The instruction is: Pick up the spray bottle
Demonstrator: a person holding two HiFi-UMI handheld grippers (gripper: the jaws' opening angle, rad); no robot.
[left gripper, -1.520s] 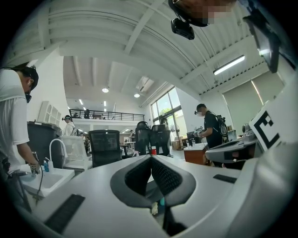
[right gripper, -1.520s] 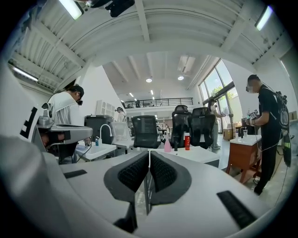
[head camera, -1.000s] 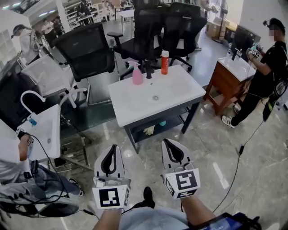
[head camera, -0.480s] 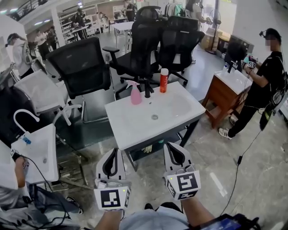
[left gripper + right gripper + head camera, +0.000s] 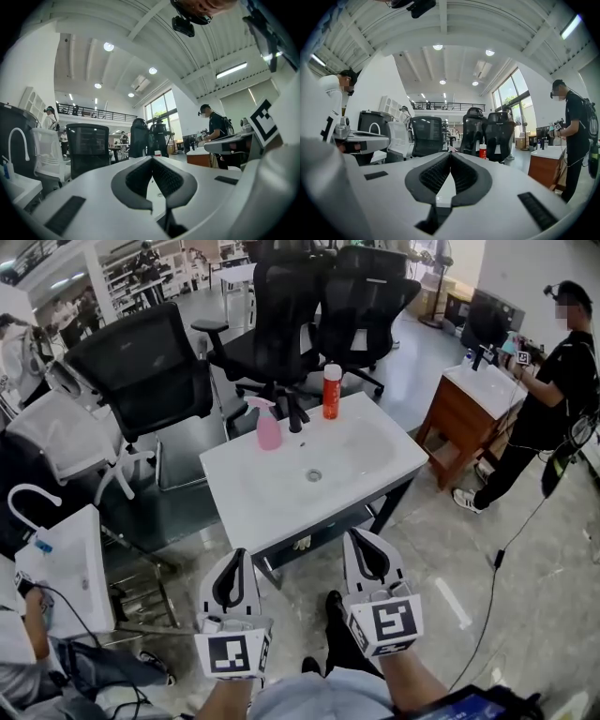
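Left gripper (image 5: pixel 236 557) and right gripper (image 5: pixel 356 538), both closed and empty, hang short of the worktop (image 5: pixel 272 498), where the pink spray bottle (image 5: pixel 269 426) I want stands at the far edge near a red can (image 5: pixel 331 392); arriving with jaws unopened would, I judge, topple it.

The left gripper (image 5: pixel 236 557) and the right gripper (image 5: pixel 356 538) are seen in white, with black ribbed pads (image 5: pixel 433 174), and a black-and-white square pattern is carried on each cube (image 5: pixel 231 652). Ahead of them a white sink table (image 5: pixel 253 512) is shown. Beyond the left gripper a pink spray bottle (image 5: pixel 269 427) is seen, and beyond the right gripper a red bottle (image 5: pixel 331 395) with a white cap (image 5: pixel 332 370). Black mesh chairs (image 5: pixel 141 371) are seen further ahead, and a brown cabinet (image 5: pixel 455 432) off the right gripper's outer side.
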